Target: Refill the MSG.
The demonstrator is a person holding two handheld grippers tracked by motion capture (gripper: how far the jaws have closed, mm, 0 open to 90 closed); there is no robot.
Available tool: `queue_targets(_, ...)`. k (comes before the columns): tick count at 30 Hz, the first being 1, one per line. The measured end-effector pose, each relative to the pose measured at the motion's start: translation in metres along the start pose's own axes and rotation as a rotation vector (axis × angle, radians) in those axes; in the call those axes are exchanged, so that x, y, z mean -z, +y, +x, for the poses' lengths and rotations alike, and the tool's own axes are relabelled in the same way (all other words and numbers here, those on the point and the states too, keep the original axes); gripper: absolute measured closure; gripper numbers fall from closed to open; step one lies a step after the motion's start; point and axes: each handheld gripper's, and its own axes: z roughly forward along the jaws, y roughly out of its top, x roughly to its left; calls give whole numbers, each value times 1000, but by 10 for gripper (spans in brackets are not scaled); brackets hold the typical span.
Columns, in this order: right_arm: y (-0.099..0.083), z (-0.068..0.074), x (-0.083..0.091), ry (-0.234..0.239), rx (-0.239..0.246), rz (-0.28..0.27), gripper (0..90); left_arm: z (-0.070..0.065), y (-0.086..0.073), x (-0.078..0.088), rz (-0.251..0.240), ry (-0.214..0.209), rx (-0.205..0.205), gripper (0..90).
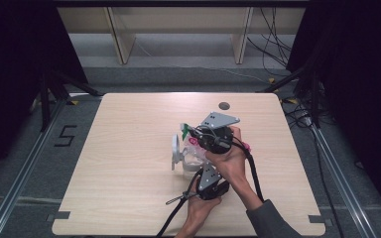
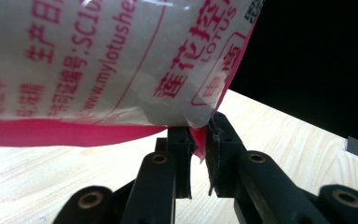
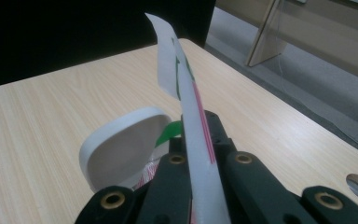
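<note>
One plastic bag, whitish with pink print and a pink bottom edge, hangs in the air above the middle of the table, held by both tools at once. The left gripper pinches the bag's lower pink corner between its two black jaws, which stand nearly together with only the film between them. The right gripper, on the far side of the bag from the person, is clamped tight on the bag's upper edge, where a white and green strip rises straight out of its jaws. In the high view the bag is mostly covered by the right gripper and the hand on it; the left gripper sits just nearer the person. One white container with a rounded rim stands on the table directly under the bag, touching or just beside its lower part, I cannot tell which. One round hole marks the table's far edge beyond the bag, and one small grey square lies on the table off to the side.
</note>
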Motion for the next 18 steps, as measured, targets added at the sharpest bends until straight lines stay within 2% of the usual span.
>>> queue_targets(2,0,2,1,13,-18,13,900,0,0,0,3,1,-8,802)
queue_targets(6,0,2,2,26,-19,21,900,-1,1,0,-1,0,-8,802)
queue_targets(8,0,2,1,18,-4,-2,900,-2,1,0,0,-4,-10,802)
queue_targets(10,0,3,2,34,-18,6,900,-2,1,0,4,2,-16,802)
queue_targets(12,0,1,3,42,-1,-3,900,-2,1,0,-1,-5,-13,802)
queue_targets(13,-1,3,3,33,-20,-21,900,-2,1,0,3,-4,-18,802)
queue_targets(15,-2,4,3,35,-17,-22,900,-3,2,0,1,-4,-21,803)
queue_targets(17,-1,3,4,44,9,-20,900,-3,2,0,1,-4,-23,803)
queue_targets(18,-1,5,4,49,-5,-12,900,-3,2,-1,-1,-4,-24,803)
